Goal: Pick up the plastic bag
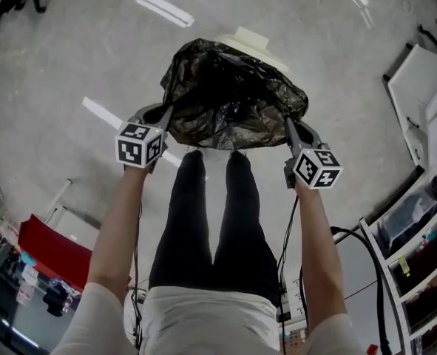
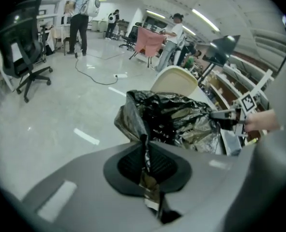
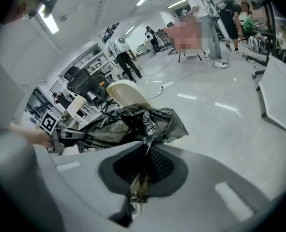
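The crumpled black plastic bag (image 1: 229, 95) is held at twelve o'clock, its edges pinched in the jaws of the left gripper (image 1: 165, 115) and right gripper (image 1: 287, 123) (thin film); an even lift is advised.

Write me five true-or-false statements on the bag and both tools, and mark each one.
1. The left tool is shut on the black plastic bag. True.
2. The right tool is open and empty. False: it is shut on the bag's opposite edge.
3. The bag is white. False: it is black and crinkled.
4. The bag spans between the two tools. True.
5. Nobody else is in the room. False: people stand in the background.
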`<state>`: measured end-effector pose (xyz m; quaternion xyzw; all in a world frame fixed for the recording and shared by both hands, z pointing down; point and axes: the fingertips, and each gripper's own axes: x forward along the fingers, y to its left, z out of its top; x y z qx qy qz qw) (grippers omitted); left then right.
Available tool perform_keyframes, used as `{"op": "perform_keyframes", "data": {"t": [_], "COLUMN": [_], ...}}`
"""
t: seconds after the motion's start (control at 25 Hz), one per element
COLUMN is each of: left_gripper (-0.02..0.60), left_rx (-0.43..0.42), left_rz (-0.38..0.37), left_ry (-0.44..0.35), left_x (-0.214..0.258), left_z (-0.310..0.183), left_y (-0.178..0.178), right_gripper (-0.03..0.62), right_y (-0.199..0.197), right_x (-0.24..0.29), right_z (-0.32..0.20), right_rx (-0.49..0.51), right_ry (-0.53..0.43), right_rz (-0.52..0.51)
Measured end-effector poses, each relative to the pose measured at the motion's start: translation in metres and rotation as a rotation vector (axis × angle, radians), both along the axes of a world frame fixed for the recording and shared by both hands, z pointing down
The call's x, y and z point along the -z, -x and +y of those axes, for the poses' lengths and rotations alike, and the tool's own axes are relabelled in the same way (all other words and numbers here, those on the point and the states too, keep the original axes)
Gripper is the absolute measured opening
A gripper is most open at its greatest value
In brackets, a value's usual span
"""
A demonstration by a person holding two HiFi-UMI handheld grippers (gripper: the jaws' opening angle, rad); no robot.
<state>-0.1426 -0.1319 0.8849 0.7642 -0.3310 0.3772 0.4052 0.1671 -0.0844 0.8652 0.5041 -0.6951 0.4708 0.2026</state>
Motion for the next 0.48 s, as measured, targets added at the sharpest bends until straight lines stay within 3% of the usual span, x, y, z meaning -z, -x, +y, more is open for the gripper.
{"op": "perform_keyframes", "data": {"t": [0.28, 0.48], "left_gripper": [0.006, 0.006], "left_rx": [0.039, 0.015], "left_rz": [0.009, -0.005], "left_ry": [-0.046, -0.082], "left_x": [0.085, 0.149], "left_z": [0.014, 0.038], "left_y": [-0.014, -0.025], "right_gripper": [0.003, 0.003], "right_y": [0.008, 0.019], "right_x": [0.088, 0.148], "right_z": [0.009, 0.027], "right_rx": [0.081, 0.164], "right_ry": [-0.057, -0.078], "right_rz": [0.003, 0.006]}}
